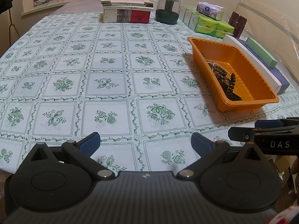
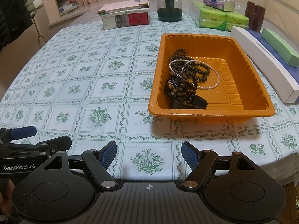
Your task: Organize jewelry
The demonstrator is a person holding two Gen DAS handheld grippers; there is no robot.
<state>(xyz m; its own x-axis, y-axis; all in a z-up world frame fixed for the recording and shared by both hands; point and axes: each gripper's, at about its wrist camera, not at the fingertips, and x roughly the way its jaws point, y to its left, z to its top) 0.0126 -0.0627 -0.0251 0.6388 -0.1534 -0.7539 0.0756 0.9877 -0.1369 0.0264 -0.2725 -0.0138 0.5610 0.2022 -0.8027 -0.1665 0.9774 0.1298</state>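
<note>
Left gripper (image 1: 145, 141): you hold it low over the near edge of the table, jaws spread wide with nothing between the blue pads (image 1: 90, 143); it is released.
Tablecloth (image 1: 112, 78): your table wears a pale cloth of green flower squares, bare across its left and middle.
Books (image 2: 125, 15): a short stack sits at the far side, left of centre, a red-and-white box-like volume at the bottom.
Green jar (image 2: 169, 7): it stands just right of the books, clear-walled with a dark green base and lid.
Right gripper (image 2: 149, 155): you hold it beside the left one, over the near edge, jaws apart and empty; it grips nothing.
Orange tray (image 2: 243, 59): it lies on the cloth ahead of your right gripper, well apart from both grippers.
Jewelry: all of it lies inside the tray, heaped against the left wall.
Dark bead strands (image 2: 186, 69): several brown loops tangled together.
Pearl strand (image 2: 214, 74): a thin white loop draped over the brown beads and out onto the tray floor.
Dark band (image 2: 188, 103): it rests at the near end of the heap; what kind of piece you cannot tell.
Tissue packs (image 2: 222, 18): green packs behind the tray, a purple-and-white pack on top.
Brown canister (image 2: 255, 15): right of the tissues.
Long boxes (image 2: 261, 56): white, blue and green, lying along the tray's right side.
</note>
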